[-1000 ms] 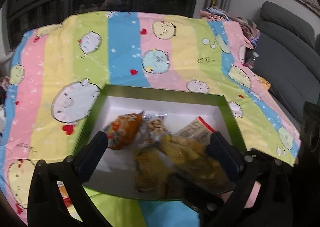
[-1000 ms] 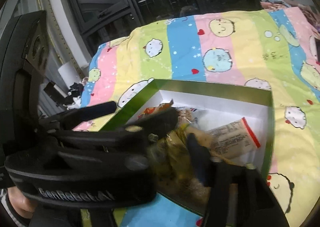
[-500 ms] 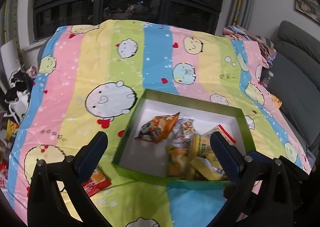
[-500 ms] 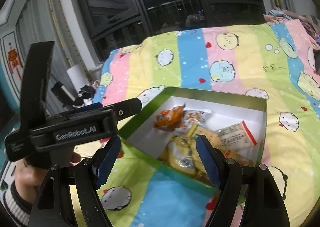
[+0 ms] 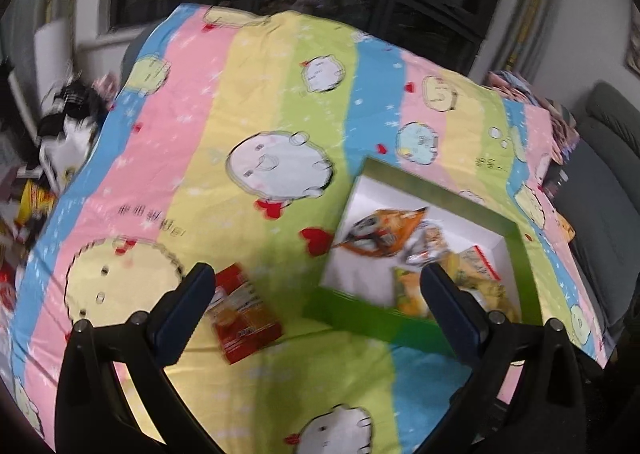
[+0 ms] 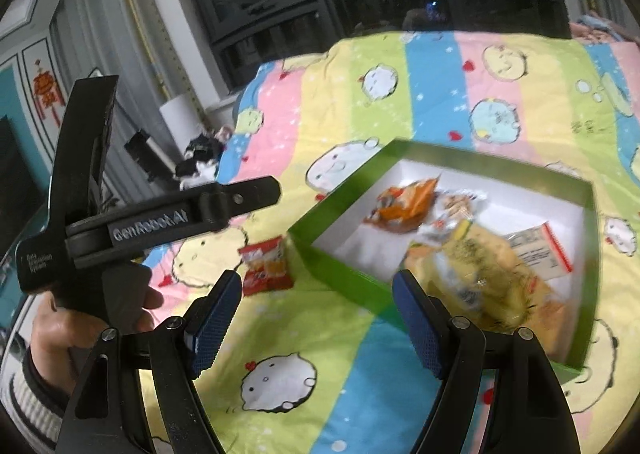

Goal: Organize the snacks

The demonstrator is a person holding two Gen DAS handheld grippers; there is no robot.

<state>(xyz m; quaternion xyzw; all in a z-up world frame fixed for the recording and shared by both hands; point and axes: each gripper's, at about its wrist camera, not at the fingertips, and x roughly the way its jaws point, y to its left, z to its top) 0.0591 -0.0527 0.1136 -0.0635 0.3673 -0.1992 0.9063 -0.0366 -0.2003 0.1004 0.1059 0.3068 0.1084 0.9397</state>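
I am holding my left gripper (image 5: pixel 316 294) spread wide and empty above the striped blanket (image 5: pixel 248 101). The red snack packet (image 5: pixel 245 312) is lying flat on the cloth just inside my left-hand finger, outside the green box (image 5: pixel 524 254), which is sitting ahead and to my right with the other snacks already in it. My right gripper (image 6: pixel 318 318) is likewise gaping wide, carrying nothing, with the box ahead of its right finger. I am judging the packet light, soft and crinkly, likely slippery film with fragile contents. I would be pinching it across a short sealed edge, gently, rather than squeezing the puffed middle.
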